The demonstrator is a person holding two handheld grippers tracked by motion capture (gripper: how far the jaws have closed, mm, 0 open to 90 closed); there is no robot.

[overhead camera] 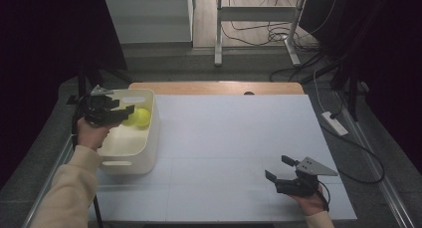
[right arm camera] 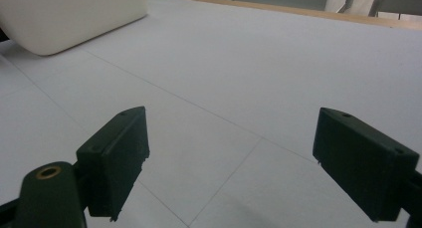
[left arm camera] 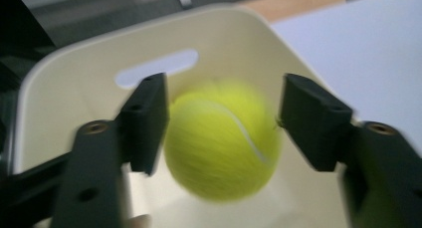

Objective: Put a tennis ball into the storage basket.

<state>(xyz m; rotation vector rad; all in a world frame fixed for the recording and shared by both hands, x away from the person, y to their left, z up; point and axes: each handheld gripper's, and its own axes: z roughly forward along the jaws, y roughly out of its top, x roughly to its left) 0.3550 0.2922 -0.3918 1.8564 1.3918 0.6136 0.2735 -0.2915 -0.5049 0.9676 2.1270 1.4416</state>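
Over the cream bin [overhead camera: 130, 156] at the table's left edge, the tennis ball [left arm camera: 222, 138] sits right between the left gripper [left arm camera: 222, 126]'s jaws, which are clamped on it. The left hand [overhead camera: 93, 133] reaches in from the bin's outer side, pointing across it. The right gripper [overhead camera: 278, 169] rests on the white table [overhead camera: 229, 138] well away, jaws wide, holding nothing.

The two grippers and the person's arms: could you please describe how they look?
Both the left gripper and the right gripper are black, each with two blocky, flat-faced jaws carrying brass-coloured screw inserts. Each has a grey three-cornered plate on top, and a dark cable trails from each. The person wears cream long sleeves.
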